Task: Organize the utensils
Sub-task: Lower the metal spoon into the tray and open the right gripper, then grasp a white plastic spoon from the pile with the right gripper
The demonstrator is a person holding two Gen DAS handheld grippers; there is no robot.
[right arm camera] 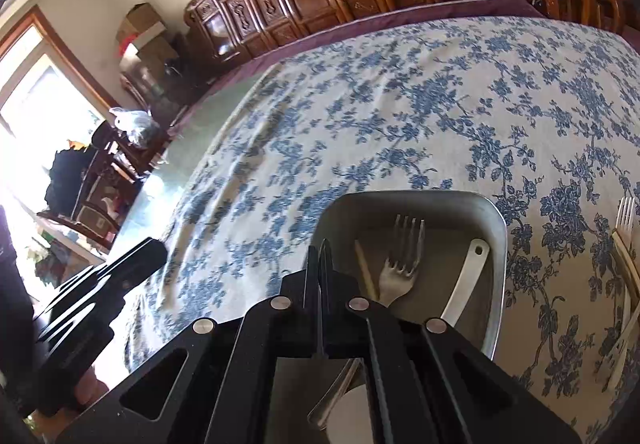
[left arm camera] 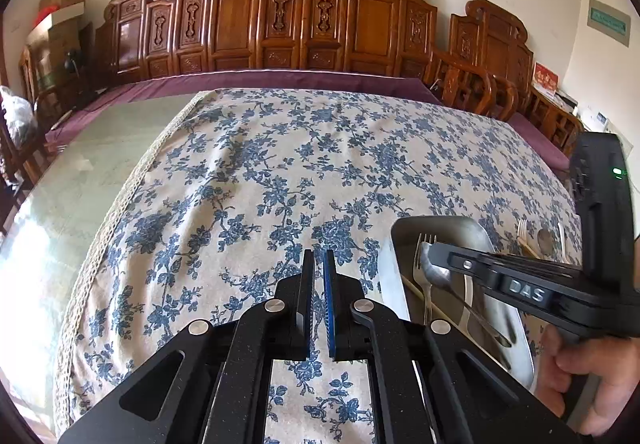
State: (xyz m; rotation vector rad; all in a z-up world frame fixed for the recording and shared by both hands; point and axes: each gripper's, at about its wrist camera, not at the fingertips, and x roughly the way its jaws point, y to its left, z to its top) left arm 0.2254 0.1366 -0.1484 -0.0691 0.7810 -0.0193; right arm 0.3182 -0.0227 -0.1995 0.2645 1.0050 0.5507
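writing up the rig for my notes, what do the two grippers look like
Both the left gripper and the right gripper are matte black with silver rivets. The left has blue-edged fingers. Seen side-on, the right carries raised grey "DAS" lettering and a green light.

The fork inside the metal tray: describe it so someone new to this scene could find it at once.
On the blue-flowered tablecloth sits a rectangular metal tray. The fork lies in its middle, tines toward the far wall, between a pale chopstick and a flat white handle. It is the only pronged piece in the tray; the other fork lies outside on the cloth.
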